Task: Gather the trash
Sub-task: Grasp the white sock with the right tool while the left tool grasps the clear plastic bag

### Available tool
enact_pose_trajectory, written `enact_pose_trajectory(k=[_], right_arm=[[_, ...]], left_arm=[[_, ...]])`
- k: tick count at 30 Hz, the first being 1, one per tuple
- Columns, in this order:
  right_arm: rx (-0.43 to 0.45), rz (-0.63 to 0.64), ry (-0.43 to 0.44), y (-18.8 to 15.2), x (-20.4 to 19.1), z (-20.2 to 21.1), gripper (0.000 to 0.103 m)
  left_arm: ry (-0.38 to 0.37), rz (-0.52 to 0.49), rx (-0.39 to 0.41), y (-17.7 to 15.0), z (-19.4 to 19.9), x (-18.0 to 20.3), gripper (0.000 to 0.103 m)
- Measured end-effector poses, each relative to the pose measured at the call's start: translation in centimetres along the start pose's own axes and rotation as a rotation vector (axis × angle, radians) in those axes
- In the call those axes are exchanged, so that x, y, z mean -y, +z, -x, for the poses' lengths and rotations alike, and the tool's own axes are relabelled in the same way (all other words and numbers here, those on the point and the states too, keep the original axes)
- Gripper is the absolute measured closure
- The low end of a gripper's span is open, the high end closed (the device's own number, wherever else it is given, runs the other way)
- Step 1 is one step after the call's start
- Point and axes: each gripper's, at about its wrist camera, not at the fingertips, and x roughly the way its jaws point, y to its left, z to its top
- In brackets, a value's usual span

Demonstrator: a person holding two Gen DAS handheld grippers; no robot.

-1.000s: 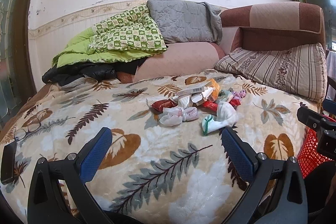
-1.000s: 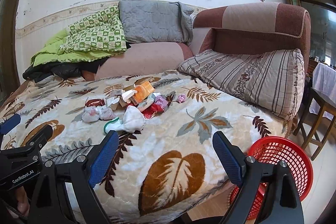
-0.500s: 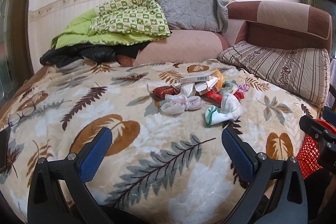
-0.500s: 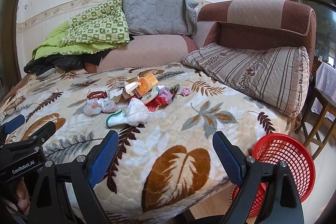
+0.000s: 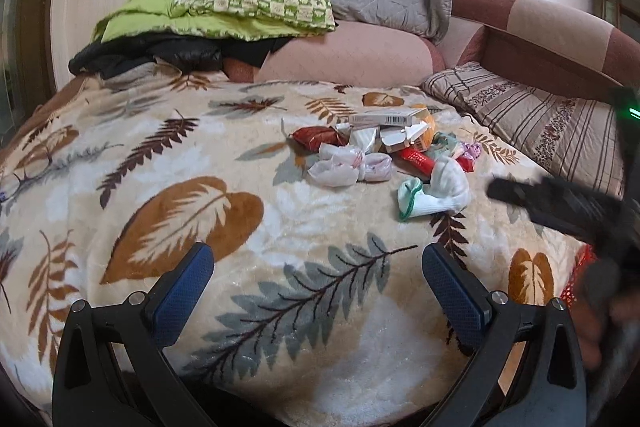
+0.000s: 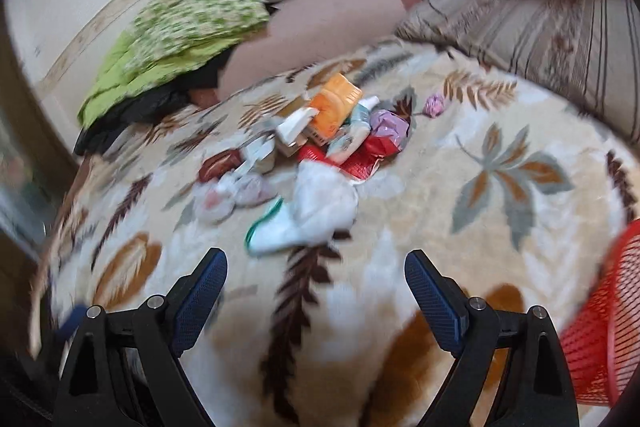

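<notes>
The right tongs (image 6: pixel 316 281) hang wide apart and empty above a bed covered by a leaf-patterned blanket (image 6: pixel 500 179). The whole view is smeared with motion blur. Just ahead of the blue pads lies a white crumpled bag with a green edge (image 6: pixel 308 215). Behind it sits a heap of litter: an orange carton (image 6: pixel 335 103), a red wrapper (image 6: pixel 366 157), a small white tube (image 6: pixel 354 133) and pale knotted bags (image 6: pixel 232 195). A red mesh basket (image 6: pixel 600 331) stands off the bed's edge at the right. A striped cushion (image 6: pixel 552 39) rests along the far side.
</notes>
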Motion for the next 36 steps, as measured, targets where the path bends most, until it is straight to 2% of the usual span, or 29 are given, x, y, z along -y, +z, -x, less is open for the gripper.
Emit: enact_pose_trajectory(k=[3,4,7,9,10,11,15,17,22,25,27,29,30,32,36], right_arm=[[-0.061,-0.061,0.016,1.6,0.6,-3.6,0.014],[-0.079,-0.075,0.014,2.1,0.7,-5.0,0.019],[-0.111,-0.052,0.02,2.5,0.4,-7.2,0.039],[-0.137,-0.044,0.023,2.2,0.4,-8.1,0.055],[-0.145,-0.047,0.028,2.2,0.4,-8.3,0.068],[-0.147,-0.047,0.04,2.3,0.5,-8.4,0.072],[-0.029,-0.046,0.058,3.0,1.7,-5.8,0.075],[0.029,-0.043,0.025,3.2,2.4,-4.3,0.075],[0.037,-0.082,0.026,3.5,3.7,-3.6,0.075],[0.049,-0.082,0.022,3.7,3.8,-3.4,0.075],[0.054,-0.086,0.02,3.7,4.0,-3.3,0.075],[0.052,-0.093,0.026,3.7,4.1,-3.4,0.075],[0.051,-0.095,0.027,3.7,4.1,-3.5,0.075],[0.053,-0.093,0.028,3.7,4.1,-3.5,0.075],[0.077,-0.087,0.023,3.7,3.8,-3.0,0.075]], left_arm=[[-0.008,-0.002,-0.021,0.1,-0.4,0.0,0.0],[-0.011,-0.004,-0.03,0.1,-0.6,0.1,0.0],[-0.046,-0.001,-0.076,0.8,-1.5,0.2,0.0],[-0.056,0.009,-0.096,1.8,-2.4,0.1,0.0],[-0.055,0.017,-0.095,2.3,-2.7,0.1,0.0],[-0.052,0.025,-0.096,2.8,-3.2,0.1,0.0],[-0.025,0.062,-0.11,6.3,-6.1,-0.2,0.0],[-0.011,0.061,-0.114,8.0,-8.2,0.0,0.0],[-0.032,0.068,-0.21,10.7,-14.3,0.8,0.003],[-0.038,0.044,-0.289,10.7,-17.9,1.7,0.015],[-0.029,0.029,-0.335,10.1,-19.3,2.0,0.047],[-0.054,0.026,-0.374,9.2,-20.2,2.1,0.053],[-0.064,0.031,-0.356,8.9,-19.8,2.1,0.06],[-0.05,-0.007,-0.322,8.2,-18.7,2.6,0.066],[-0.083,-0.041,-0.266,7.0,-15.3,3.4,0.068]])
